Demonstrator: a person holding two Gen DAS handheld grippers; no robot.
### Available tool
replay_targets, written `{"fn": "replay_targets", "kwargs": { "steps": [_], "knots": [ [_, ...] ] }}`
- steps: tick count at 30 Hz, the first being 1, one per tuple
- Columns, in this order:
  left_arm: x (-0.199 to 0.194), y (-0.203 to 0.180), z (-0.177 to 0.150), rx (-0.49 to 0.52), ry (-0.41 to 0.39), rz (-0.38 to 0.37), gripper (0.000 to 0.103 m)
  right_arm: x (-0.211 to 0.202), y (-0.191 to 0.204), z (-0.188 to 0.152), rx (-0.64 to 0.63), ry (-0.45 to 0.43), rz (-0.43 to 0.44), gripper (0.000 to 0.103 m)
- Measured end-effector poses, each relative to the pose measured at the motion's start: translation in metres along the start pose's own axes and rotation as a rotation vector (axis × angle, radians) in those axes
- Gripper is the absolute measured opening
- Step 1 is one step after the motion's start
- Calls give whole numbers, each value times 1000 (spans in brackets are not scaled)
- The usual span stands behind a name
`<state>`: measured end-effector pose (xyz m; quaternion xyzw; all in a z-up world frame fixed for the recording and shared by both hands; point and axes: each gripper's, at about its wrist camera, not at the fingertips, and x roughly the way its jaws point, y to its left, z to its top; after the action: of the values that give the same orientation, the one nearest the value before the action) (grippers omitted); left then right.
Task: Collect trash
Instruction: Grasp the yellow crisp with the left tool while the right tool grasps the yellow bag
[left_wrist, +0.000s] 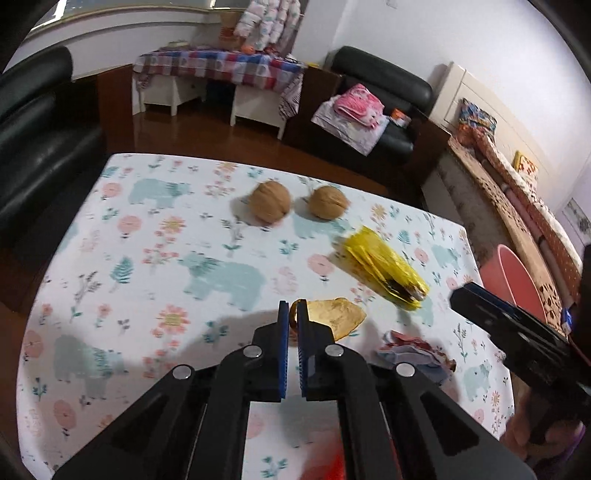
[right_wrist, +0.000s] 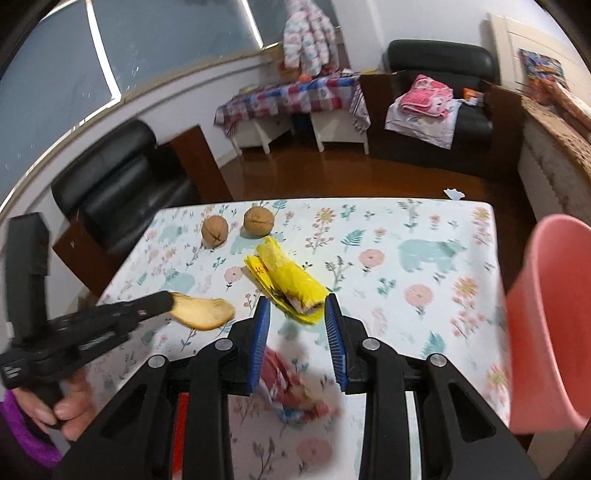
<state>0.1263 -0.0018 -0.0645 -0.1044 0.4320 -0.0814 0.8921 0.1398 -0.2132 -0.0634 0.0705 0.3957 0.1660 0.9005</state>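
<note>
— Left tongs (left_wrist: 293, 314)?
— Pressed together on the near rim of the peel (left_wrist: 338, 317), just beside the yellow wrapper (left_wrist: 384, 266), on its near-left side. Could not tell whether the peel sat on the surface (left_wrist: 147, 258) or hung just off it.
— Right tongs (right_wrist: 297, 314)?
— Partly apart, clamped on nothing, poised over the near end of the yellow wrapper, with the crumpled wrapper (right_wrist: 291, 387) lying nearer still.
— Best way to finish the step, then?
— Probably called for a steady squeeze and a straight lift, since only the thin edge was pinched and the peel looked likely to swing or slip. Likely wanted a carry across, above the yellow wrapper, to the pink bin (right_wrist: 546, 314) standing well to its right, off the edge of the surface.
— Risks?
— Crowding, mostly: looked wise to hold the right tongs back from that path. No reason to disturb the walnuts (left_wrist: 269, 201) beyond the yellow wrapper.
</note>
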Motion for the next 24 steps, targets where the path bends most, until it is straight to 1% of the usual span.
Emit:
{"fn": "replay_targets", "kwargs": {
  "steps": [3,6,9,13,16,21,22,24],
  "knots": [
    [-3,6,-2,1,-7,6,4,15,1,11,-21,16,5,31],
    [-3,10,-1,6,-17,14,4,27,-3,21,-7,23,25,31],
    [-3,14,0,-2,-18,6,4,42,-4,25,-3,62,43,31],
    [-4,17,-1,-10,-21,-2,4,57,-2,16,-49,128,33,31],
    [-3,17,-3,-11,-22,-1,4,54,1,8,-80,106,20,31],
    [-6,18,-4,-20,-22,-6,4,52,7,3,-94,115,-3,31],
    [-7,17,-4,-17,-24,-4,4,50,9,1,-104,119,-5,30],
    [-9,17,-5,-16,-29,-4,4,45,12,-3,-122,114,-14,21]
  ]
}}
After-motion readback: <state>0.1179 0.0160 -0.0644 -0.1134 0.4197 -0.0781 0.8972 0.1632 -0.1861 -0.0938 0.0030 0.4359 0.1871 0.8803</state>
